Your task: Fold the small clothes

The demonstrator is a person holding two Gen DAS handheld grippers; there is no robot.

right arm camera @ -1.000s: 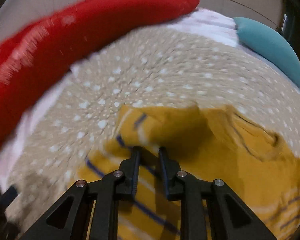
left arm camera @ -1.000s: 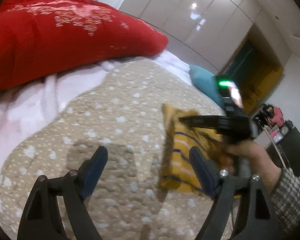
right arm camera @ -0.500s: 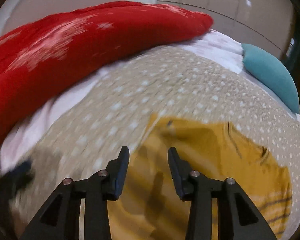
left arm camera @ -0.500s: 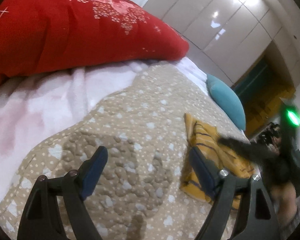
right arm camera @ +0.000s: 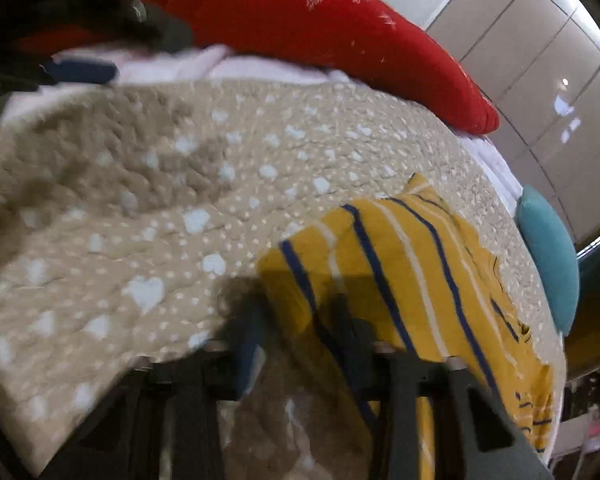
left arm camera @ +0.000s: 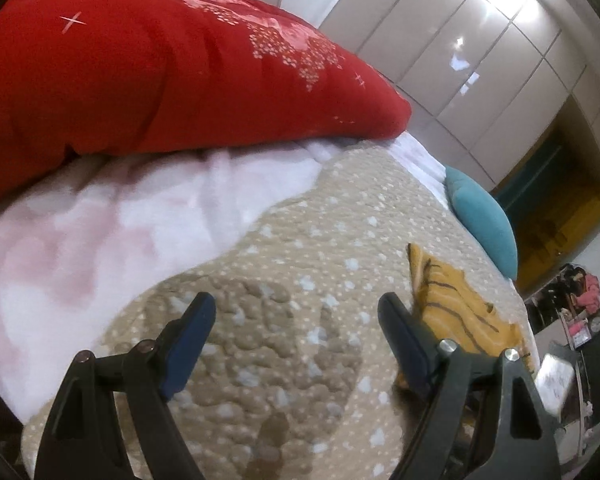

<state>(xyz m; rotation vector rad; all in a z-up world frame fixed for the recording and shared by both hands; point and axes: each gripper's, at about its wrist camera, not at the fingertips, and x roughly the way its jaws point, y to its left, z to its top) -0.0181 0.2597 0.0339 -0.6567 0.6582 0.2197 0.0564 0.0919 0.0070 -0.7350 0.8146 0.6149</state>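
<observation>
A yellow shirt (right arm camera: 400,248) with navy and white stripes lies folded on the beige spotted quilt (right arm camera: 180,200). My right gripper (right arm camera: 296,312) is blurred and low over the shirt's near left corner. Its jaws are closing, with that corner of the cloth between them and a gap still showing. In the left wrist view the shirt (left arm camera: 448,300) lies to the right, partly behind the right finger. My left gripper (left arm camera: 294,300) stands open over bare quilt (left arm camera: 300,240) with nothing between its fingers. One blue pad of the left gripper (right arm camera: 80,71) shows at the far left in the right wrist view.
A red duvet (left arm camera: 160,72) is heaped along the back of the bed, with a white and pink blanket (left arm camera: 100,232) below it. A teal pillow (left arm camera: 484,224) lies at the far right edge. Glossy wardrobe doors (left arm camera: 460,60) stand behind.
My right gripper let go of the shirt fold, drew back and rolled to the shirt's near corner, leaving the left wrist view. My left gripper drifted left, still open.
</observation>
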